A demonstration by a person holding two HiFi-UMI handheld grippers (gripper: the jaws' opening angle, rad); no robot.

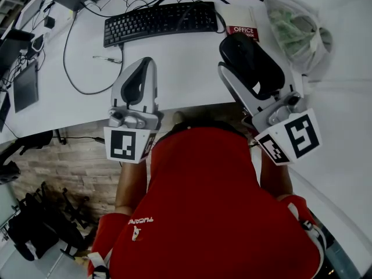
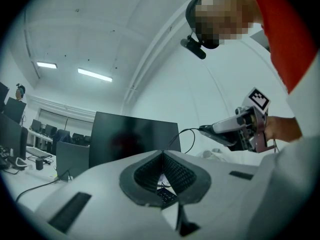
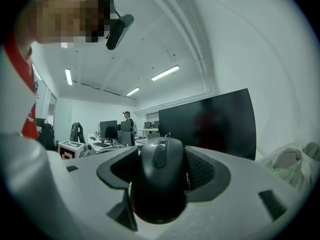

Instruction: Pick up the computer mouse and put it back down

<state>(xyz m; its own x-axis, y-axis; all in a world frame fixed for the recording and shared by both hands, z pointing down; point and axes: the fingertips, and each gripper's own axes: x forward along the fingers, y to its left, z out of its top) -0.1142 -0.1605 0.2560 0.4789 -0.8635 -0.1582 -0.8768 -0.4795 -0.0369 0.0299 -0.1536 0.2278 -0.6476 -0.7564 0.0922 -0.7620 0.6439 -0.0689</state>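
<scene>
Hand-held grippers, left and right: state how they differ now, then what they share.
1. The left hand-held gripper is empty; the right hand-held gripper holds the black mouse.
2. The left one's jaws are together; the right one's are spread wide around the mouse.
Shared: both are held above the desk.

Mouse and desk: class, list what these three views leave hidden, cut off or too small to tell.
- Head view: the book title's lower lines, covered by the mouse.
- Left gripper view: most of the keyboard, behind the left gripper's shut jaws.
- Right gripper view: the mouse's underside, facing away; bag contents, blurred.
</scene>
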